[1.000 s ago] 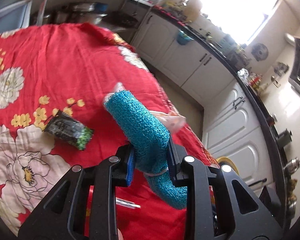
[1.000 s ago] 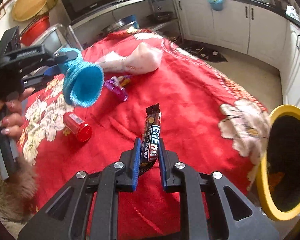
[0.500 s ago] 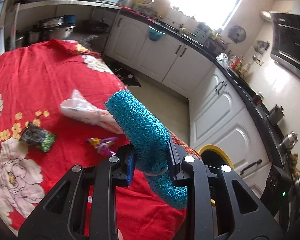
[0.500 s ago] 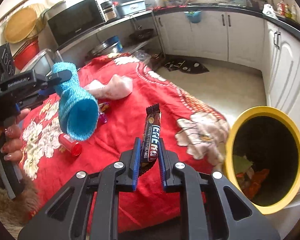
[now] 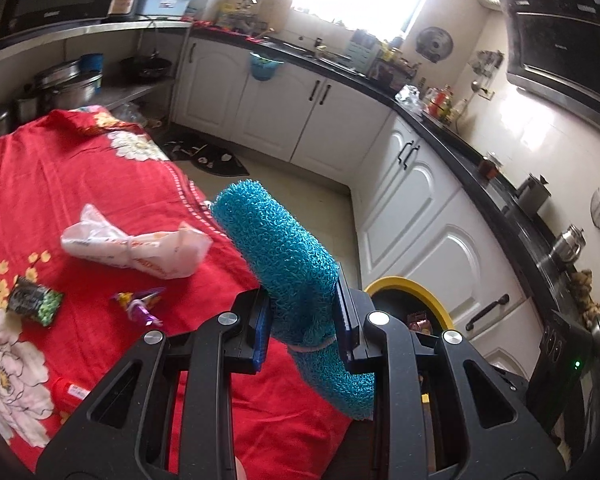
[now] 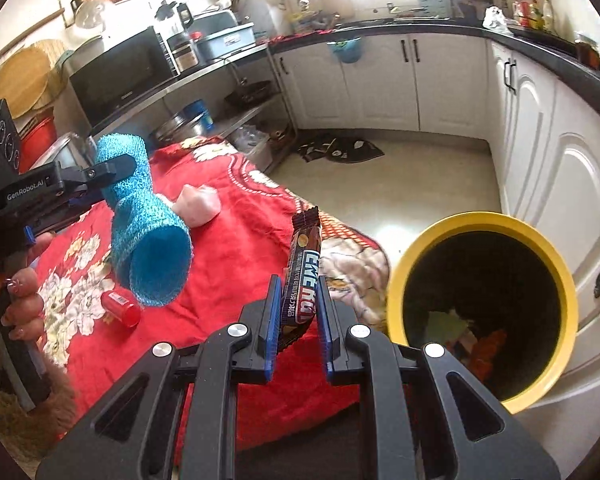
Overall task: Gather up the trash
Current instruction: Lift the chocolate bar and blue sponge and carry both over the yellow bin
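My left gripper (image 5: pixel 302 324) is shut on a rolled blue mesh mat (image 5: pixel 276 252), held in the air above the red floral cloth (image 5: pixel 60 184); the roll also shows in the right wrist view (image 6: pixel 144 236). My right gripper (image 6: pixel 298 316) is shut on a brown candy bar wrapper (image 6: pixel 302 272), held upright just left of a yellow-rimmed trash bin (image 6: pixel 480 224) that has trash inside. The bin's rim shows behind the left gripper (image 5: pixel 404 282).
On the cloth lie a crumpled white-pink bag (image 5: pixel 140 248), a dark green packet (image 5: pixel 34 300), a purple wrapper (image 5: pixel 140 304) and a small red bottle (image 6: pixel 120 308). White cabinets (image 5: pixel 412 208) and a floor mat (image 6: pixel 340 148) lie beyond the table.
Both grippers have moved toward the table's edge and the yellow bin, which now looms larger on the right. Both still hold their items.
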Motion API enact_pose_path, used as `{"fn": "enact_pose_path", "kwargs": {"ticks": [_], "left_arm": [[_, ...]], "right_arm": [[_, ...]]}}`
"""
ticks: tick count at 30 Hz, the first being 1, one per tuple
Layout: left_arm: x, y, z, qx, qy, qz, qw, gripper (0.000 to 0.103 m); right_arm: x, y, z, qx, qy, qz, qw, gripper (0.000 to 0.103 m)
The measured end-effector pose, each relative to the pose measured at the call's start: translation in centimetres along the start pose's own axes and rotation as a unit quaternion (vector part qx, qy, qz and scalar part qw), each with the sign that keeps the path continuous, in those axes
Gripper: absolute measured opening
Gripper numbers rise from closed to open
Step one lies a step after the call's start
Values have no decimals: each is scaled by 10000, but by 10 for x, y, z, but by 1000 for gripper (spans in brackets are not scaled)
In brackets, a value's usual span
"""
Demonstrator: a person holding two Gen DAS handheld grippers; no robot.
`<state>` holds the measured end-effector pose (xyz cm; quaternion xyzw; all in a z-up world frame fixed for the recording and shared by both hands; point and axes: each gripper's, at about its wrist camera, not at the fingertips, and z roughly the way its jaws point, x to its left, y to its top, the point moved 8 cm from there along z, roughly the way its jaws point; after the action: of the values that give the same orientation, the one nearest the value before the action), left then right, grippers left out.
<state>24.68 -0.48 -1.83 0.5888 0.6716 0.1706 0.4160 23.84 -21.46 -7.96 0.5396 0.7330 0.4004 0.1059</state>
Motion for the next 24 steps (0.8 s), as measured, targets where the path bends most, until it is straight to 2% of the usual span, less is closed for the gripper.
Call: {"fn": "enact_pose_path", "kwargs": {"ticks": [24], "left_arm": [[-89, -6, 26, -1, -417, 854, 9955, 20]], "right_arm": [[-82, 7, -54, -584, -749, 666, 9933, 16]]}}
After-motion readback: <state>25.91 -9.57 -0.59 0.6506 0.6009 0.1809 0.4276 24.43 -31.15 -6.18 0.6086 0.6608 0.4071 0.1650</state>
